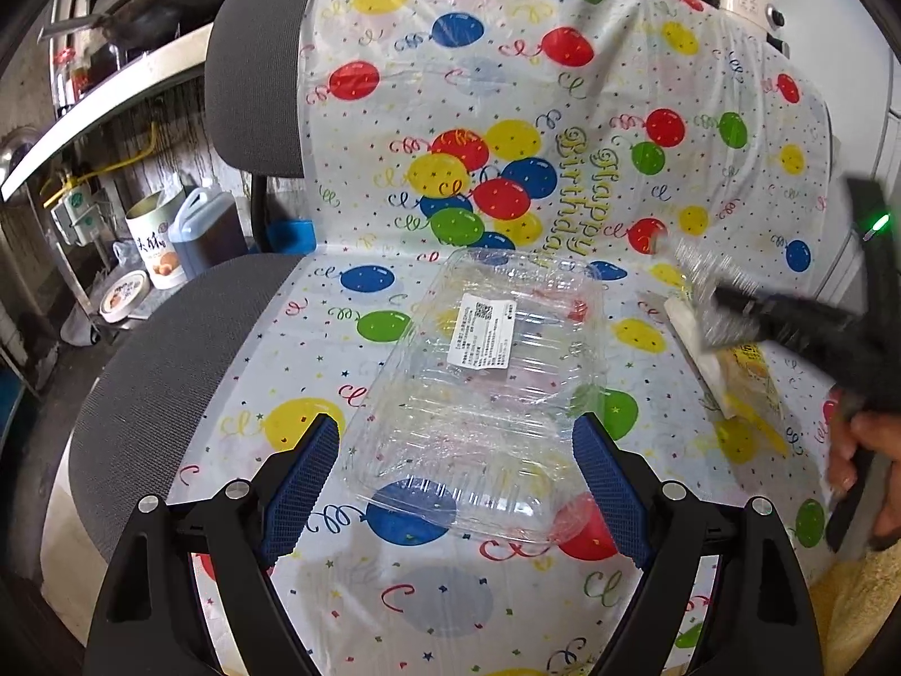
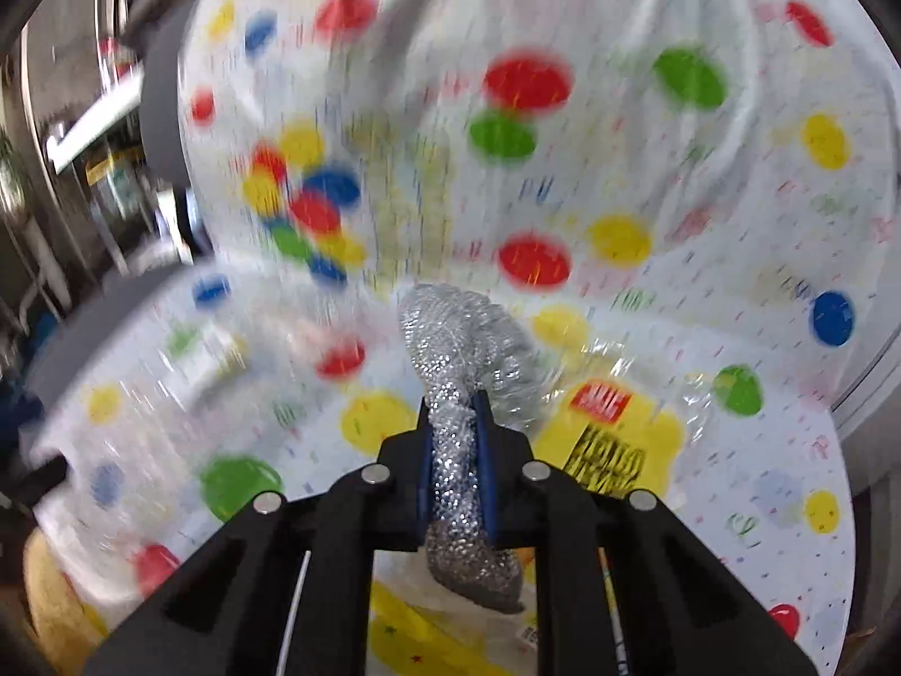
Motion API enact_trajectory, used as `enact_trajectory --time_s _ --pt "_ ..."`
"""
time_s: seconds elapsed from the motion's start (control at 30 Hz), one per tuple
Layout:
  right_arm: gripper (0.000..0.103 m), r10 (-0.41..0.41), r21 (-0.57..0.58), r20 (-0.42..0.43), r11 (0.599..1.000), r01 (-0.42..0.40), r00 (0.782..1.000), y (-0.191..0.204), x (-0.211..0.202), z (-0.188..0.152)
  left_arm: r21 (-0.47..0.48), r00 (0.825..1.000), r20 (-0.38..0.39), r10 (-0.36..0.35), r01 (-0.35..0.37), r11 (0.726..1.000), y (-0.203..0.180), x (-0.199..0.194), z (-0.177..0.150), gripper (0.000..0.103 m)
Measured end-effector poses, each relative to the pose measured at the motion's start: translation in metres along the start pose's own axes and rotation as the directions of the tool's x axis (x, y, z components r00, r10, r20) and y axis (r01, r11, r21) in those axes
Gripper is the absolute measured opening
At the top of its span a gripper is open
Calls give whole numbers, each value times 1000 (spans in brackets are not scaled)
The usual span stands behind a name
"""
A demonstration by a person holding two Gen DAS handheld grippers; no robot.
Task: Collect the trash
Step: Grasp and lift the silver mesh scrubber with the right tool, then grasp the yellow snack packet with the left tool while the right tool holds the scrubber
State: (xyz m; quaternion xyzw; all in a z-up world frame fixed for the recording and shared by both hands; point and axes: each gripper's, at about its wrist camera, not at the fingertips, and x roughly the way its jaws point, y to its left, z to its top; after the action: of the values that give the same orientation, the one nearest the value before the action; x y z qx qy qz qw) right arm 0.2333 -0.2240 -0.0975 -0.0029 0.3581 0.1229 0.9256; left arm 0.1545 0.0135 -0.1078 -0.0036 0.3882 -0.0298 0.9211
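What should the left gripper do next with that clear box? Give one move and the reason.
Probably ease the left gripper forward and close on the clear plastic clamshell. Its jaws stand open on either side of the box's near end, which lies flat on the balloon-print sheet, not yet gripped. The right gripper is already shut on the silver scrubber.

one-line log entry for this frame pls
left gripper: open, straddling clear plastic container | right gripper: shut on silver scrubber | yellow wrapper: on chair
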Motion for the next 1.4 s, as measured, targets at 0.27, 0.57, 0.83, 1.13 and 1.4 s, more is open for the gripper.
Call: enact_trajectory --time_s 0.27,0.57,0.83,1.13,1.4 --pt "12 -64 21 127 998 61 990 -25 -85 -1 82 997 20 -69 67 994 -44 -11 1 85" --pt "12 -192 71 120 980 184 974 -62 -132 -63 201 961 -49 -272 276 940 -134 12 -2 59" --pt "12 -205 172 100 967 187 974 -96 -146 -93 198 935 -138 -327 350 916 -174 62 12 43" --pt "12 -202 206 87 962 181 975 -111 -141 -105 197 924 -212 -320 361 911 -182 108 20 34" --pt "12 -207 223 76 957 185 975 -118 -138 -107 201 911 -192 -365 401 894 -178 107 20 10"
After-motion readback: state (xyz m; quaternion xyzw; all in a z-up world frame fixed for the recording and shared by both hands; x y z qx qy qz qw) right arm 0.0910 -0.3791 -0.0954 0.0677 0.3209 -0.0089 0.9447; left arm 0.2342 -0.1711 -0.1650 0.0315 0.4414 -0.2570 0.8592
